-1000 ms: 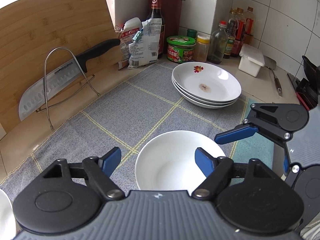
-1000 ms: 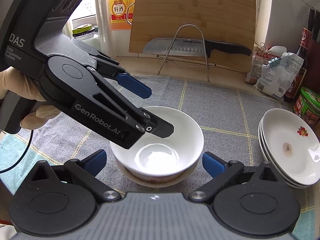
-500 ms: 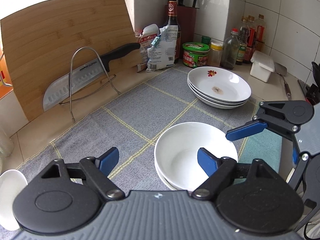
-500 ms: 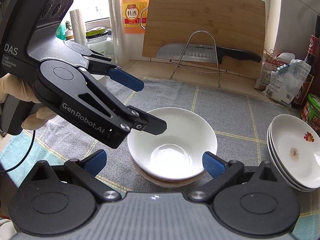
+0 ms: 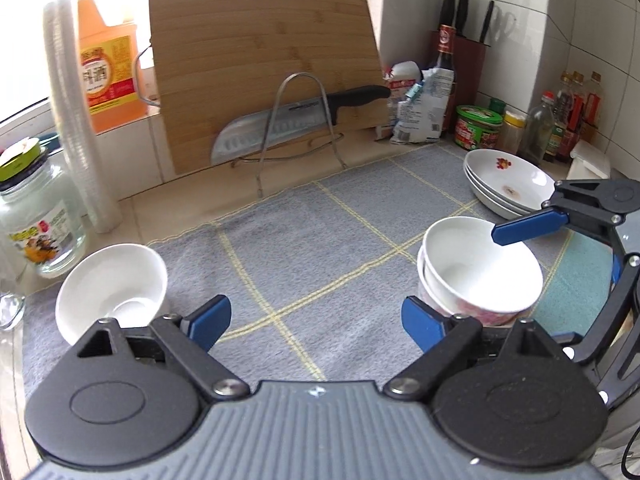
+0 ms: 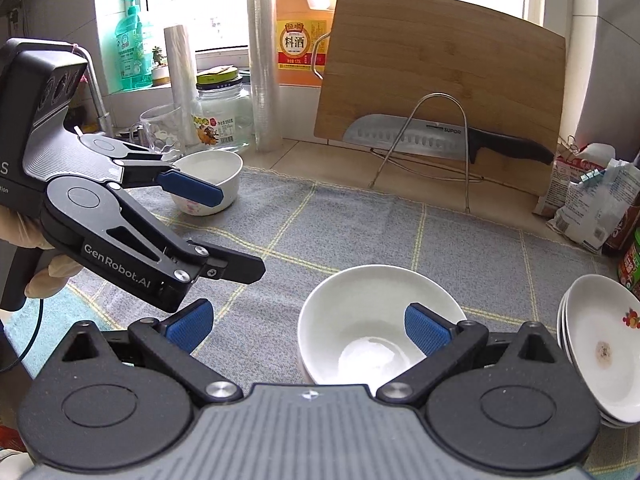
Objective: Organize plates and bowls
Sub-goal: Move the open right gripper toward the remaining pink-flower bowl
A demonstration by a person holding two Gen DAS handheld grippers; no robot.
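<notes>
Two nested white bowls point(image 5: 480, 272) stand on the grey checked mat point(image 5: 320, 216), with a stack of white plates point(image 5: 508, 184) behind them to the right. A single small white bowl point(image 5: 112, 288) sits at the mat's left edge. My left gripper point(image 5: 316, 322) hovers over bare mat between the two; its jaws are opening and nothing is between them. In the right wrist view my right gripper point(image 6: 308, 326) is open, its right finger over the nested bowls point(image 6: 380, 320) without pressing on them. The left gripper point(image 6: 224, 232) hangs beside the small bowl point(image 6: 212, 172).
A bamboo cutting board point(image 5: 264, 72) leans at the back with a knife point(image 5: 296, 120) in a wire rack. A glass jar point(image 5: 36, 216), a sleeve of cups point(image 5: 76, 112) and an oil jug point(image 5: 108, 52) stand at the left. Packets, bottles and jars crowd the right corner.
My left gripper has drawn off the nested bowls and swung left, its jaws widening; the single small bowl has come into its view. The right gripper has shifted slightly over the nested bowls.
</notes>
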